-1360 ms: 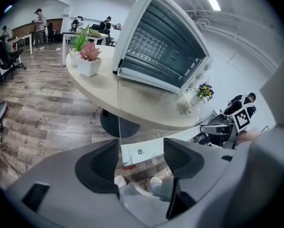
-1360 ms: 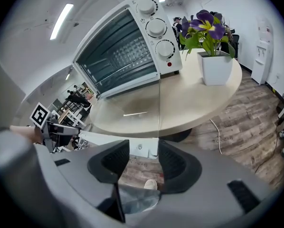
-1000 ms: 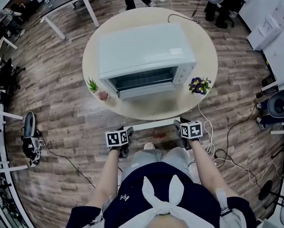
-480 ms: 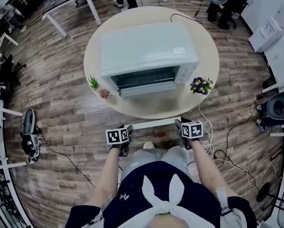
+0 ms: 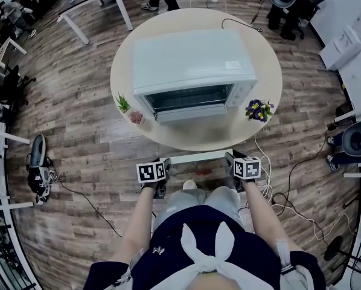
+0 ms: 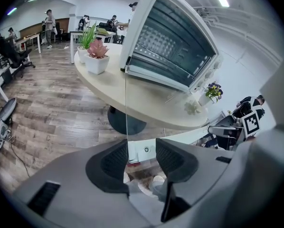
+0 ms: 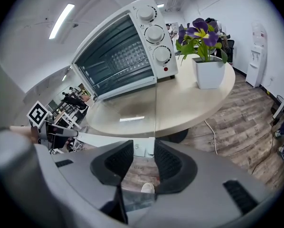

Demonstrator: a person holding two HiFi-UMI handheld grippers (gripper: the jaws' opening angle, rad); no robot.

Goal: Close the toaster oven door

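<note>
One round beige table carries one white toaster oven; its clear glass door lies dropped open toward the person, so closing is yet to come; the door's one white handle bar runs between two grippers, probably for an even lift; the left gripper, jaws just closing, pinches one end; the right gripper clamps the other narrowly; three small potted plants flank the oven: purple flowers, green succulent, pink succulent.
</note>
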